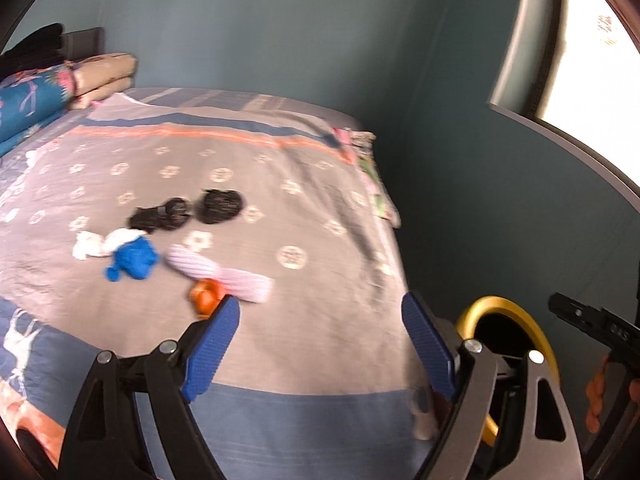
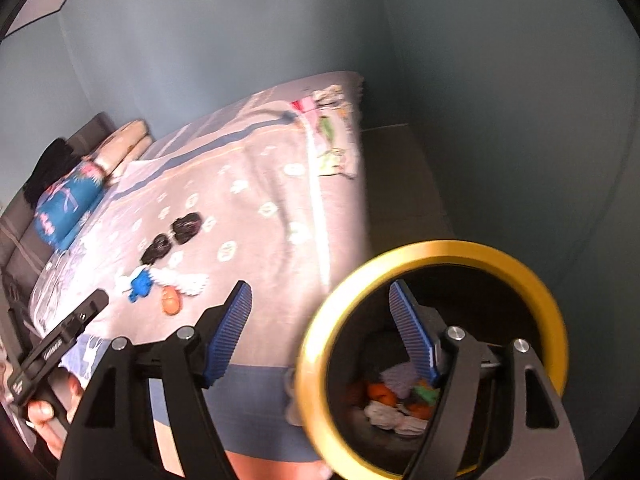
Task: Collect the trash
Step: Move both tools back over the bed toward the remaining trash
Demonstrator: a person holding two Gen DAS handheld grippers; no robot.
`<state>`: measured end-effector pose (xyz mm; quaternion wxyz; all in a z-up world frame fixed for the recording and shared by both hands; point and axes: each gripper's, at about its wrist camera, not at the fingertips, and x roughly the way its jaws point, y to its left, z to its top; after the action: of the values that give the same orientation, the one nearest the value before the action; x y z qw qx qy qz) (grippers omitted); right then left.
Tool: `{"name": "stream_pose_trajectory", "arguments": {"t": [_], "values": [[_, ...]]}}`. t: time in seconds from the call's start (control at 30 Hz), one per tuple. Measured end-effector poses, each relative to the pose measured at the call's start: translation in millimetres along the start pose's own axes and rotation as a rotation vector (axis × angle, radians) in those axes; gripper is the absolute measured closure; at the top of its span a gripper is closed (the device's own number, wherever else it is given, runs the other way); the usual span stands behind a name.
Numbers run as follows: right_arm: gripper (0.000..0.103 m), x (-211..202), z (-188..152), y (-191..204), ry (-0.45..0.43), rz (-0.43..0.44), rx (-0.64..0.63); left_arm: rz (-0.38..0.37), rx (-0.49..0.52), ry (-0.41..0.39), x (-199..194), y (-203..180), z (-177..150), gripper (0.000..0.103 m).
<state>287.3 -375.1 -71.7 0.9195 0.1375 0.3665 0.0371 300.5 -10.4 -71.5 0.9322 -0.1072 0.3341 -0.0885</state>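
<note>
Grey bedspread (image 1: 224, 160) with cream medallions; gold-rimmed black bin (image 2: 434, 249); blue scrap (image 1: 134, 260); orange scrap (image 1: 205, 295)

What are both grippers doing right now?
Left gripper: open, holding nothing, above the bed.
Right gripper: open, holding nothing, beside the gold-rimmed black bin.

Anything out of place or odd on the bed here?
Yes: a cluster of crumpled scraps litters the patterned bedspread: two black wads, a blue wad, white tissue, a pink-striped piece, an orange lump.

Daylight from window (image 1: 580, 52) overexposed; motion blur throughout; fisheye bending, dark corners.
</note>
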Motion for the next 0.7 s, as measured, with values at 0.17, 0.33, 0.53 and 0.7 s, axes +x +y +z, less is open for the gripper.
{"name": "stream_pose_trajectory", "arguments": {"t": [0.17,0.33,0.53,0.7], "values": [[0.033,18.5,-0.7,44.0,0.016,0.072,-0.041,0.069,-0.027,-0.013,-2.1,44.5,5.6,0.023],[0.033,41.6,-4.5,86.7,0.043,0.135,-0.074,0.153,-0.061,-0.023,1.6,97.4,12.4,0.023],[0.033,75.9,-13.6,136.5,0.085,0.194,-0.114,0.241,-0.087,-0.024,11.7,155.2,16.2,0.023],[0.033,117.9,-25.4,180.3,0.136,0.216,-0.157,0.303,-0.119,-0.005,29.6,202.9,19.1,0.023]]}}
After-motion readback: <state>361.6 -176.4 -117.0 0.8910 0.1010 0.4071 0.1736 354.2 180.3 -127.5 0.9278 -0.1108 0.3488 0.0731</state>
